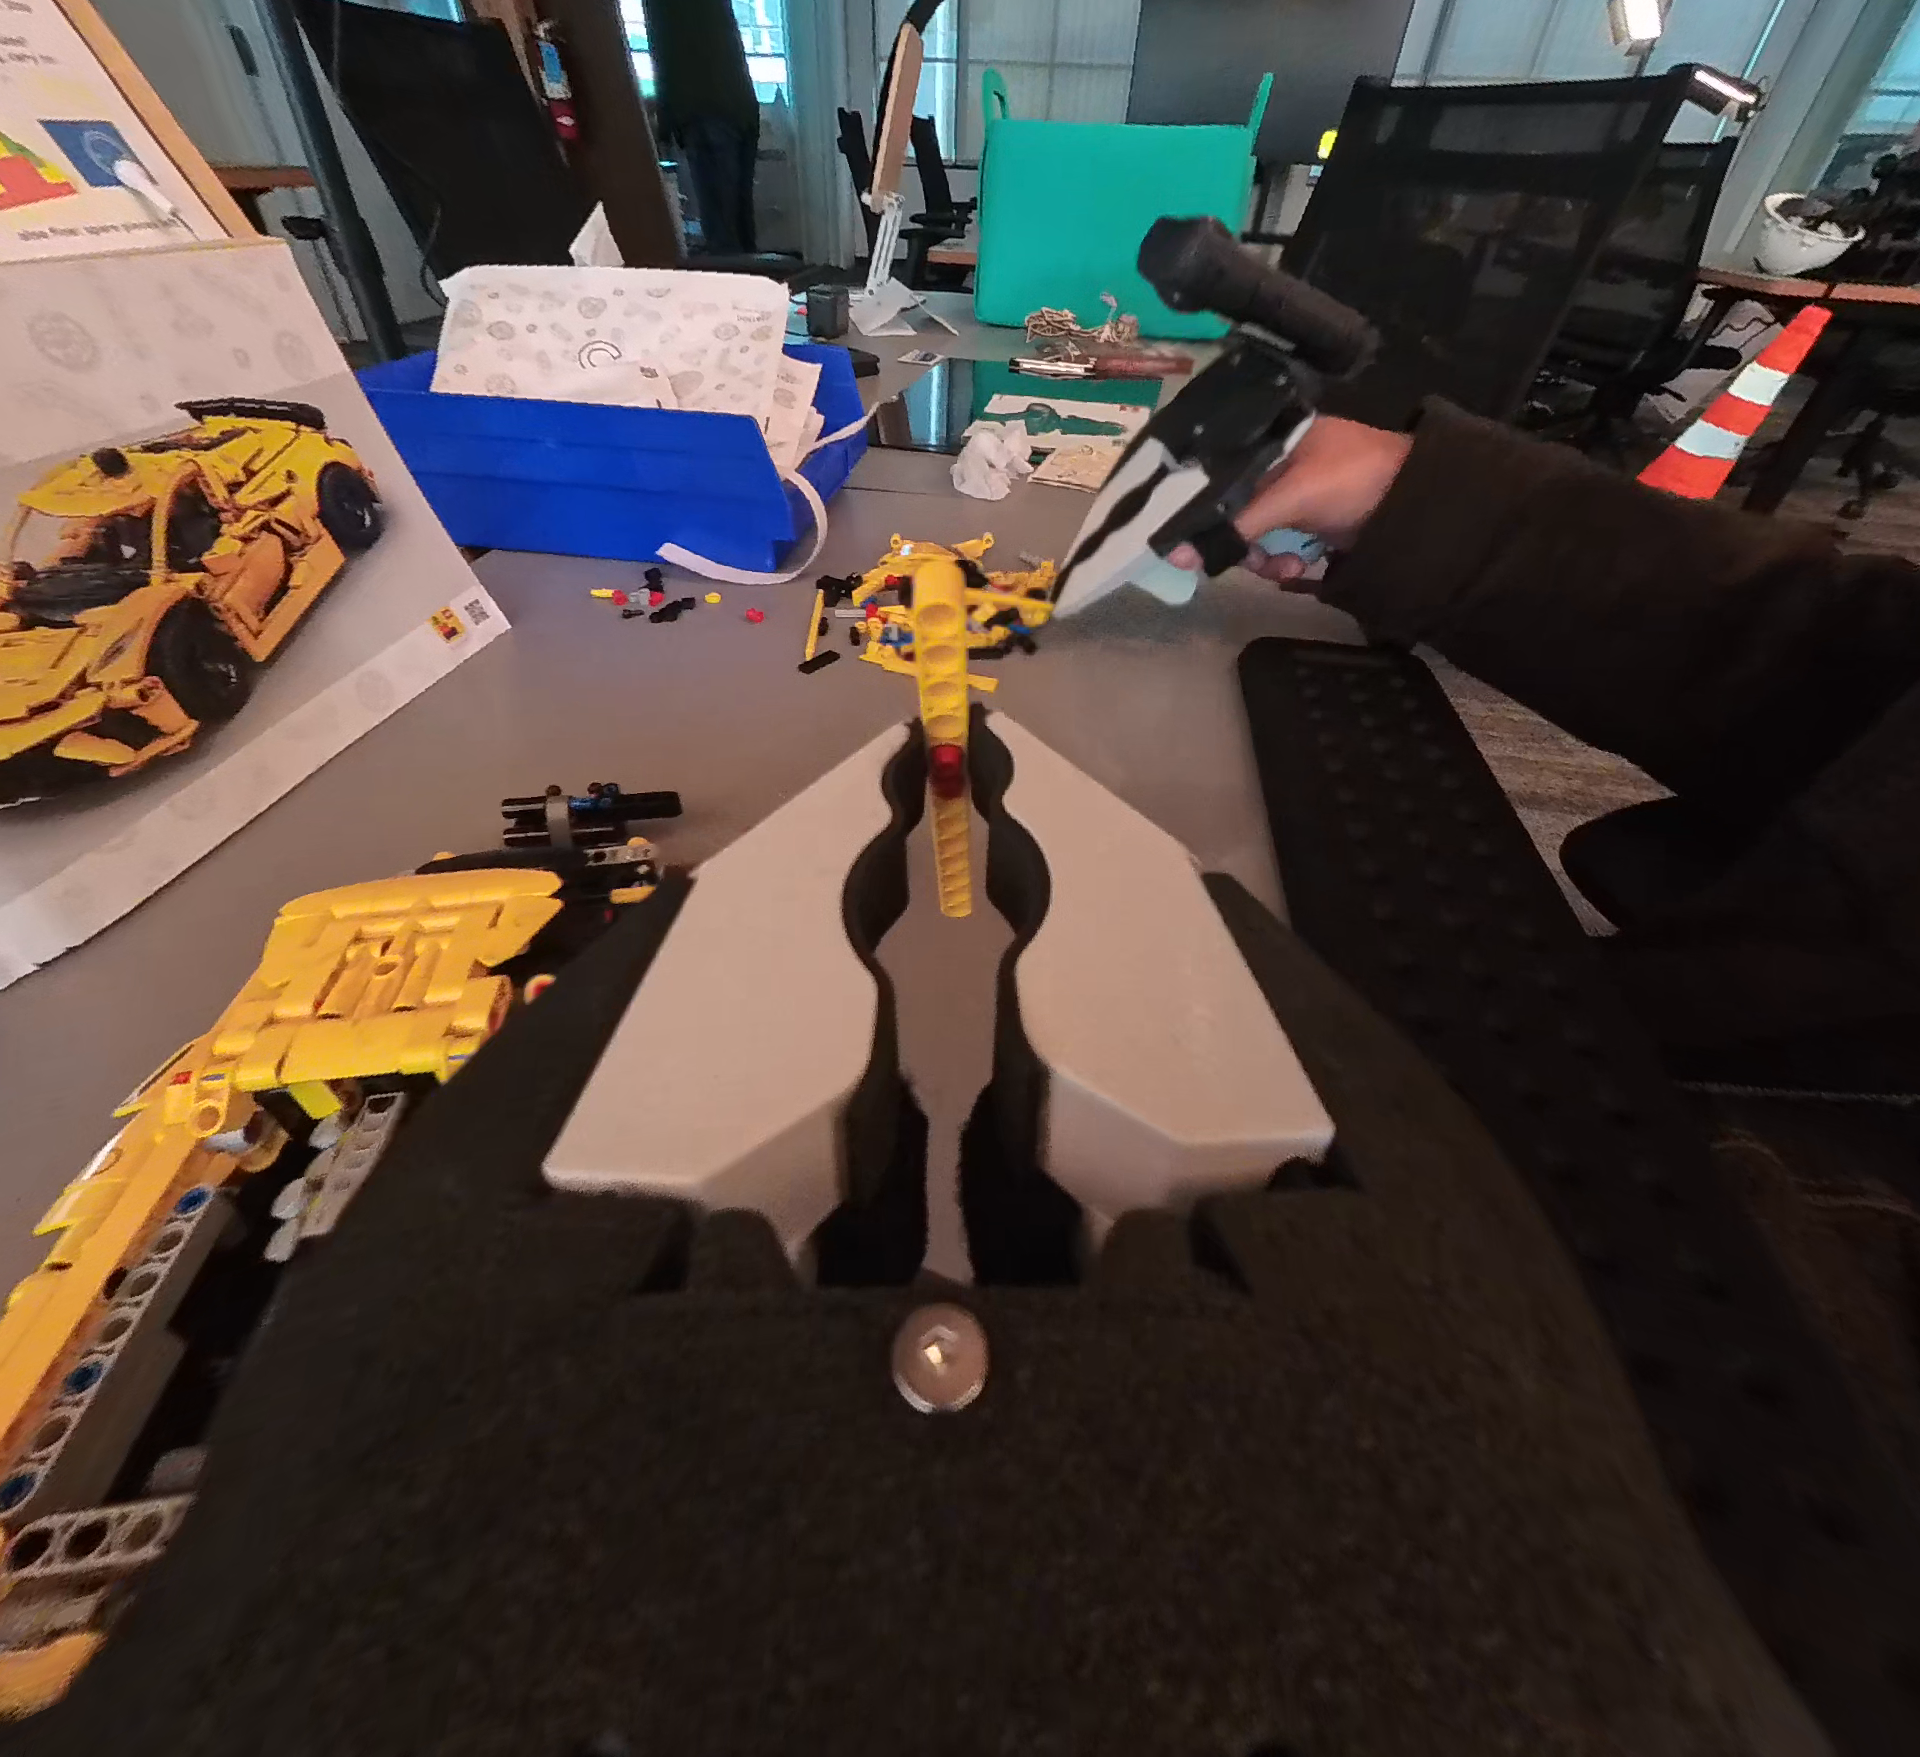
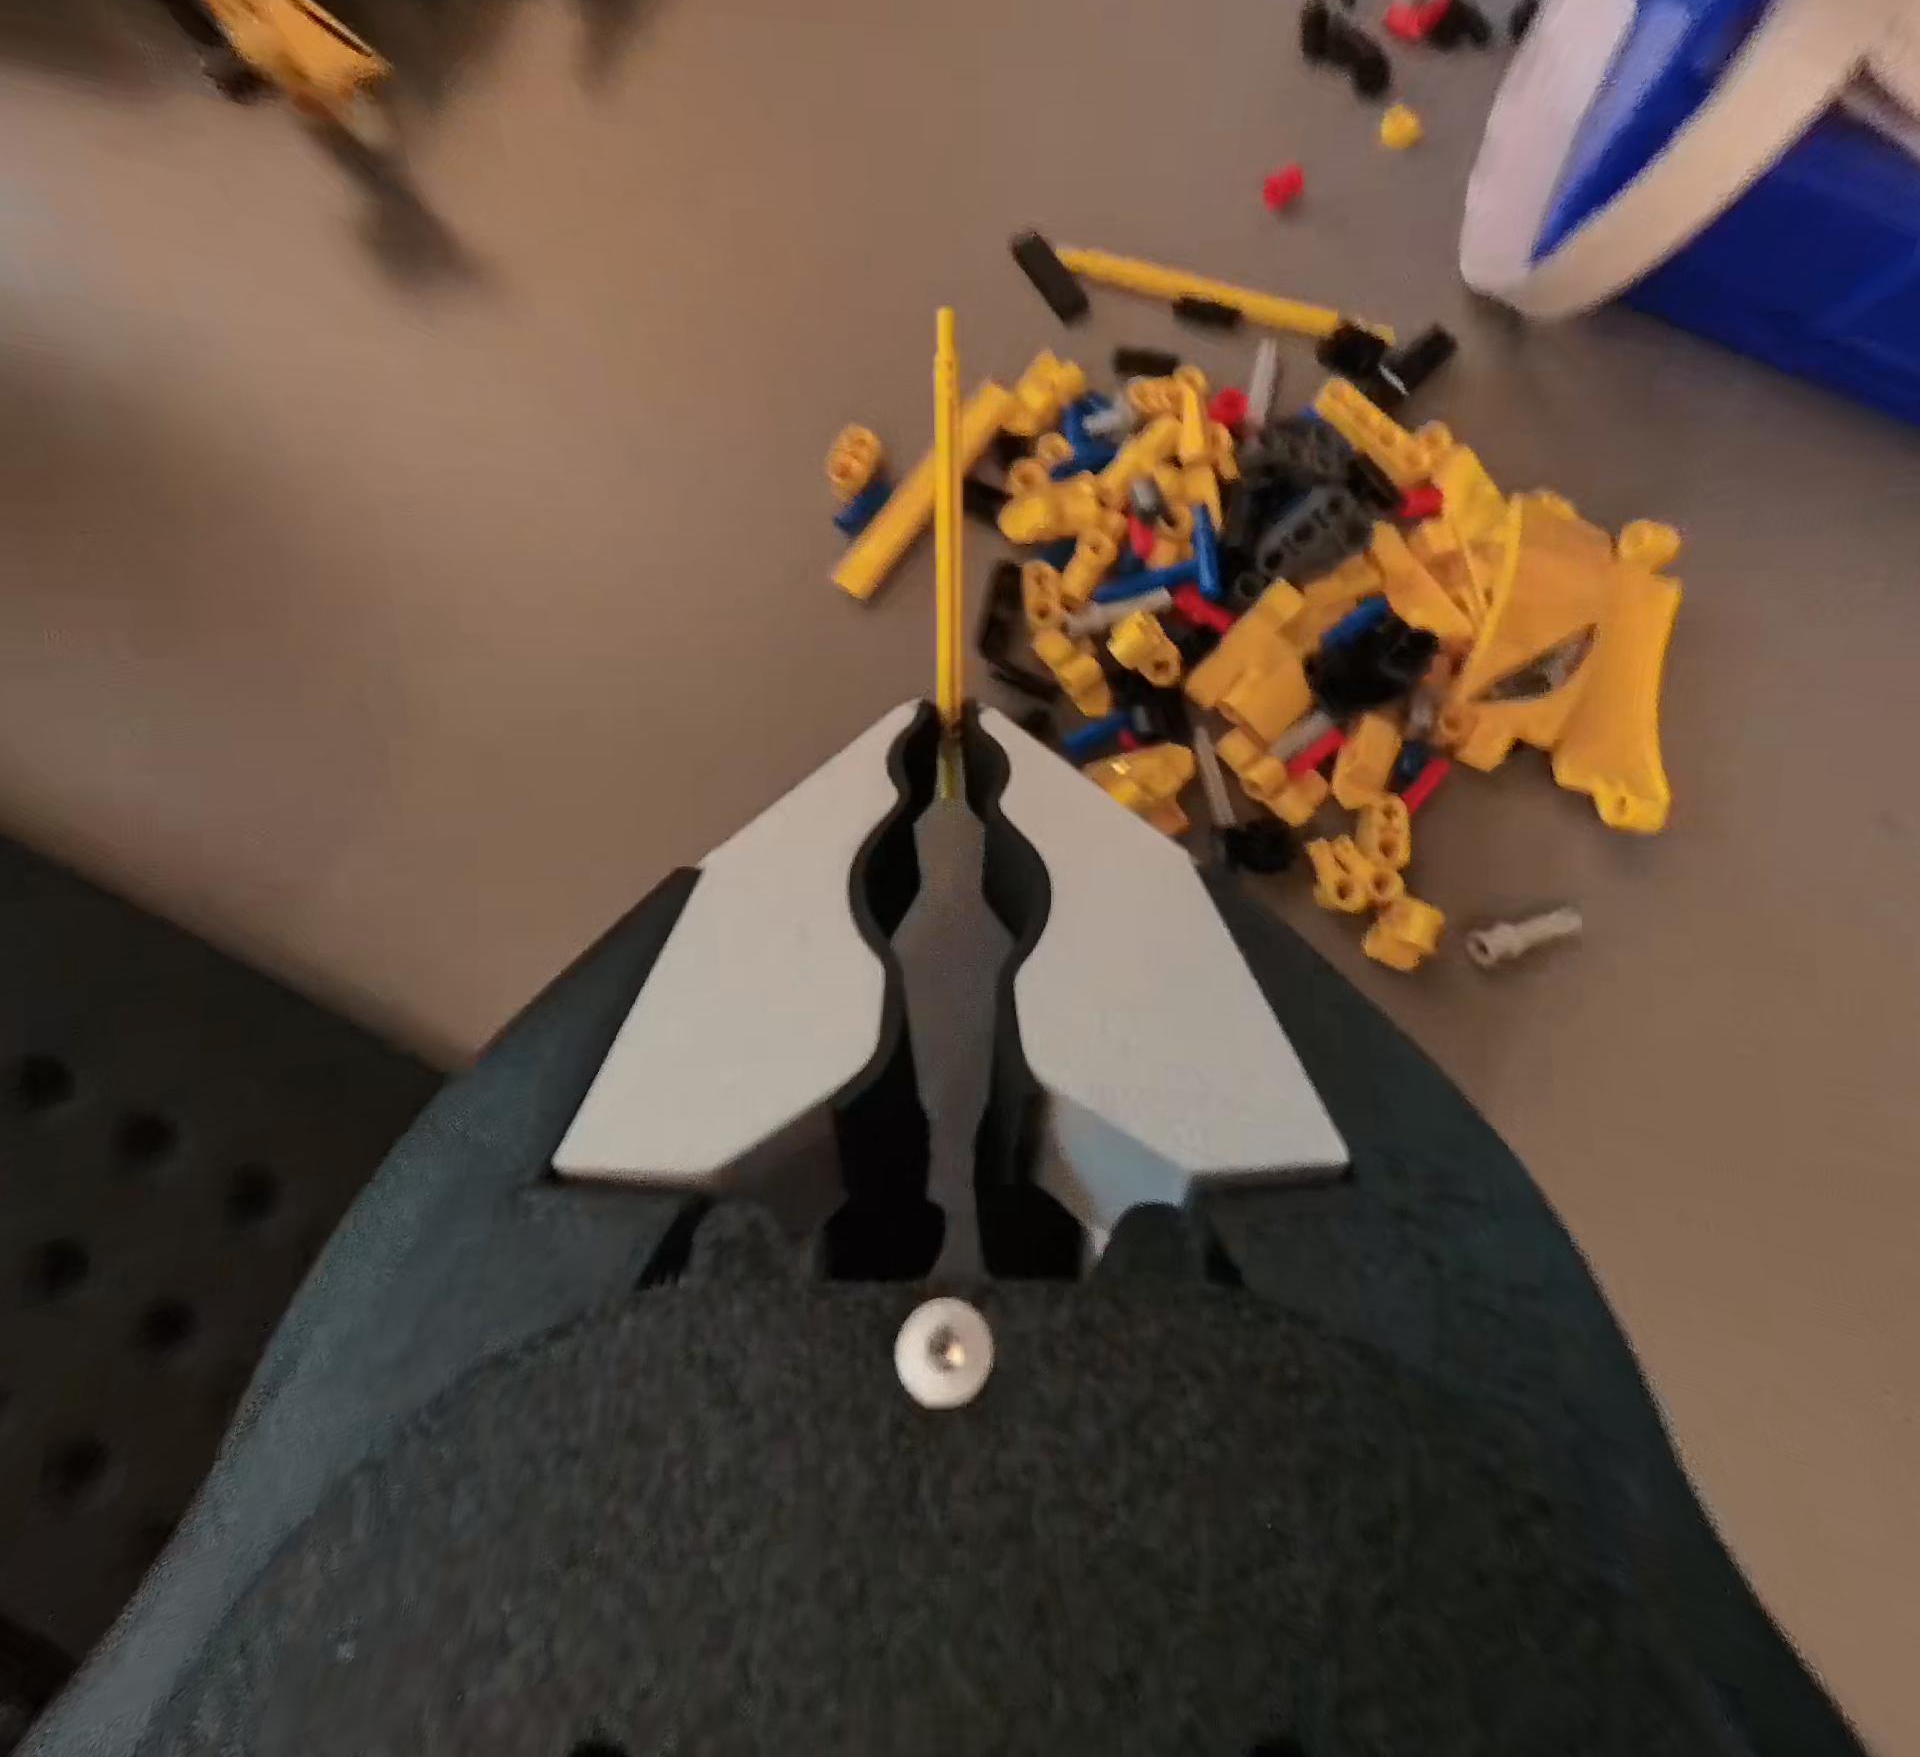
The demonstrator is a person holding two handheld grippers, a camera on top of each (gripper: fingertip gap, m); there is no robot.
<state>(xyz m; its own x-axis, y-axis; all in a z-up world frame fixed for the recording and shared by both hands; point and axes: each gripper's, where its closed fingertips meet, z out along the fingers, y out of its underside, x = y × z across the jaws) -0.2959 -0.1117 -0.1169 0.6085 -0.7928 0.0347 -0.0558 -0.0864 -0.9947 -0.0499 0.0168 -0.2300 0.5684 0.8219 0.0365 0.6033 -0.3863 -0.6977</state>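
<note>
My left gripper is shut on a long yellow beam with holes, which has a red pin at the fingertips and sticks out forward. My right gripper is shut on a thin yellow rod that points away over the grey table. The right gripper also shows in the left wrist view, held by a hand, its tips at the pile of loose yellow, black, blue and red parts. That pile lies just right of the rod in the right wrist view.
A partly built yellow car model sits at the lower left. A box with a yellow car picture leans at the left. A blue bin with paper bags stands behind. A black perforated mat lies right. A person stands far back. My hands' fingertips stand some 30 cm from each other.
</note>
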